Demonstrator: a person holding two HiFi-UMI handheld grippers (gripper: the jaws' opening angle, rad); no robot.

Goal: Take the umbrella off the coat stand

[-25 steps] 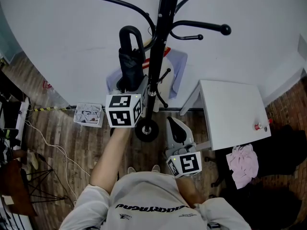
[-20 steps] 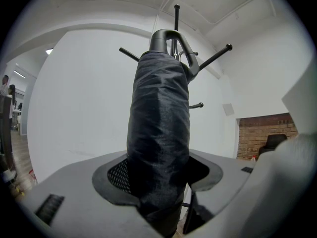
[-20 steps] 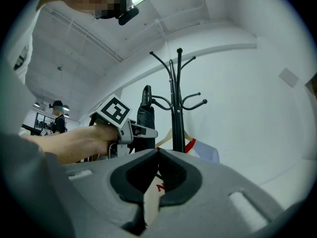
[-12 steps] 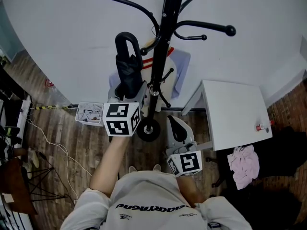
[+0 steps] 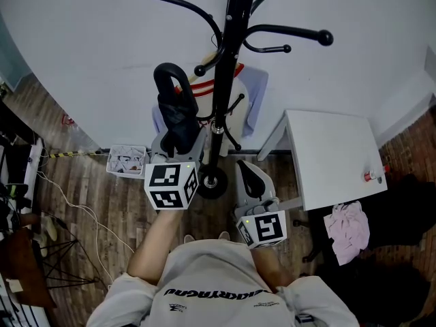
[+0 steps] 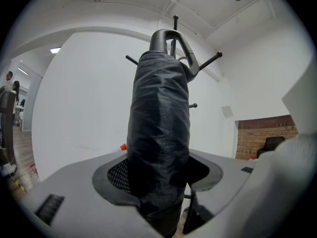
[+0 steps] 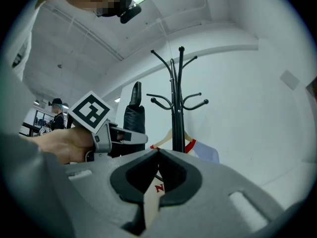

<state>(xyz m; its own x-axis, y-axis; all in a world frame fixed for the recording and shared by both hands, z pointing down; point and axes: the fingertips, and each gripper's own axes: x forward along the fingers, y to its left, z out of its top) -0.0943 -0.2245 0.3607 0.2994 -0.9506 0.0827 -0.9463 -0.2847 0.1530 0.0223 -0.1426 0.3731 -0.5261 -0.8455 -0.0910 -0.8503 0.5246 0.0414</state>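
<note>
While standing on a wooden floor before a curved white wall, a person in a pale T-shirt is holding two grippers out level in front of the body. The right gripper is waiting nearest the chest. Its fingers are lying closed tip to tip with nothing between them, and it is aiming toward the round black foot of the coat stand.

The left gripper is reaching a little farther out. Its fingers are clamping the folded black umbrella around its furled canopy. The umbrella is standing upright in that grip with its hooked handle pointing up. It is sitting just left of the stand's pole and clear of the curved arms. The right gripper view is showing a strip of bare wall between the handle and the nearest hook.

Behind the pole, a wooden hanger is carrying a light garment trimmed in red, with pale blue cloth showing beside it.

Off to the right, a pink cloth is lying crumpled on the floor. Just beyond it a white worktop is bearing a small red-capped item near its edge. Off to the left, a small basket of white scraps is sitting at the foot of the wall.
</note>
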